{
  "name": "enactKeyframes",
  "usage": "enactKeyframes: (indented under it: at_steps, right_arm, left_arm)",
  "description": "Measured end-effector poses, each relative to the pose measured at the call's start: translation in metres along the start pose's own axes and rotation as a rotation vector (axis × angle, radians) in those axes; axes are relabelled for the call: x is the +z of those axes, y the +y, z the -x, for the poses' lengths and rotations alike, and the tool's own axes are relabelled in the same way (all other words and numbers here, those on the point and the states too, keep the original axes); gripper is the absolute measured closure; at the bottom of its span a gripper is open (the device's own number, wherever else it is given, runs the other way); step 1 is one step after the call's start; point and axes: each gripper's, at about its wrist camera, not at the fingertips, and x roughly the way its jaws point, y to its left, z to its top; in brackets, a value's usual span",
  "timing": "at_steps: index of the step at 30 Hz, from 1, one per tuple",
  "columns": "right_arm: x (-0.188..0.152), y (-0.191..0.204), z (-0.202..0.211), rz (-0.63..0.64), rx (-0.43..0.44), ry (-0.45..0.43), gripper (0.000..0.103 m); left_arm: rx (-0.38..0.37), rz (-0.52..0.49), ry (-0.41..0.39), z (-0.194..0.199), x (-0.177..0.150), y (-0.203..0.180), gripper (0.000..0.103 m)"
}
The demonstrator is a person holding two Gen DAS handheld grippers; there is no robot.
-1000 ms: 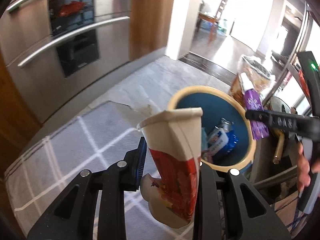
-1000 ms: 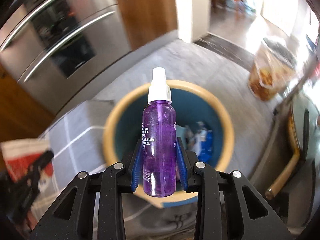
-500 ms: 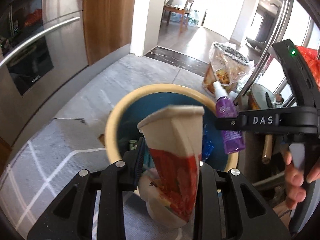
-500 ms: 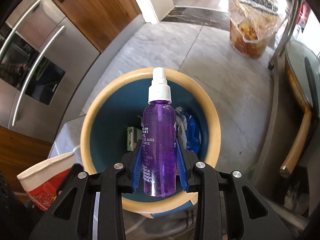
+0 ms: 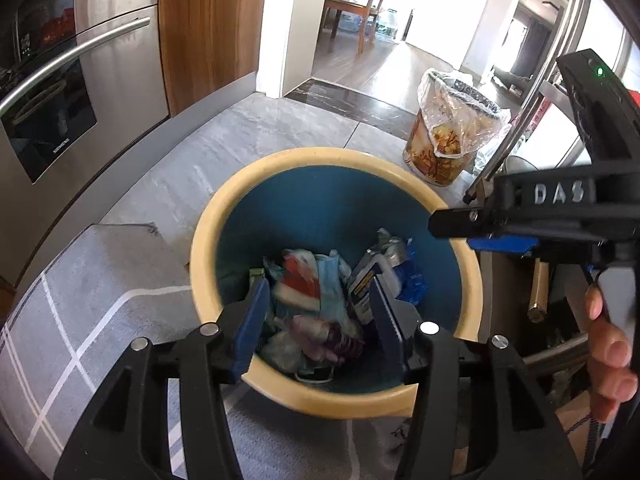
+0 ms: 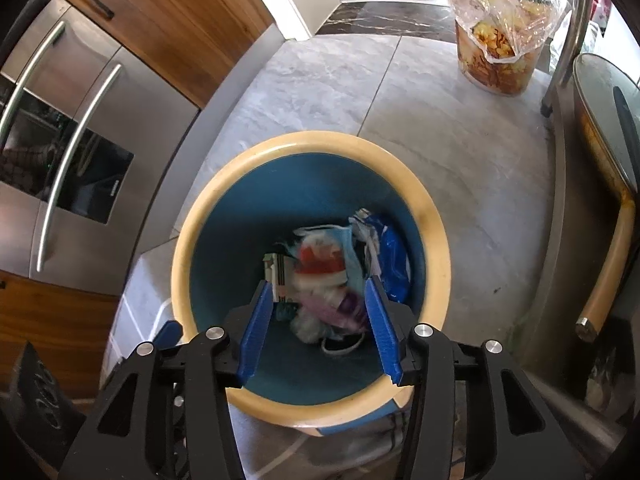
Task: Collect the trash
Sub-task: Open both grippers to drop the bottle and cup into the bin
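Observation:
A blue bin with a cream rim [image 5: 208,236] [image 6: 188,236] stands on the floor below both grippers. Inside lie the red-and-white paper cup [image 5: 300,280] [image 6: 320,260], the purple spray bottle [image 5: 332,338] [image 6: 340,308] and blue wrappers [image 5: 408,276] [image 6: 392,256]. The cup and bottle look blurred. My left gripper [image 5: 318,324] is open and empty over the bin's near side. My right gripper [image 6: 318,320] is open and empty above the bin; it also shows in the left wrist view [image 5: 480,232] over the bin's right rim.
A steel oven front [image 5: 80,100] and wood cabinets [image 6: 168,20] stand to the left. A plastic-lined waste bin [image 5: 448,140] [image 6: 500,40] sits beyond. A grey checked mat [image 5: 80,300] lies at the left. A round table with a curved leg [image 6: 608,184] is at the right.
Both grippers have opened. The paper cup left my left gripper and the purple bottle left my right gripper; both now lie in the blue bin.

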Motion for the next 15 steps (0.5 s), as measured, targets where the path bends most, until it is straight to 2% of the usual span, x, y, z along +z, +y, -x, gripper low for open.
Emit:
enactKeyframes:
  at_steps: [6,10,15]
  right_arm:
    - [-0.008,0.016,0.013,0.031,0.043,-0.006,0.052]
    - [-0.026,0.036,0.029,0.092,0.064,-0.011,0.052]
    - [-0.054,0.064,0.056,0.19,0.09,-0.025,0.05]
  left_arm:
    - [0.051,-0.016,-0.008,0.033,-0.008,0.007,0.051]
    - [0.072,-0.005,-0.038,0.073,-0.012,0.015,0.051]
    - [0.142,-0.014,-0.097,0.138,-0.025,0.026,0.051]
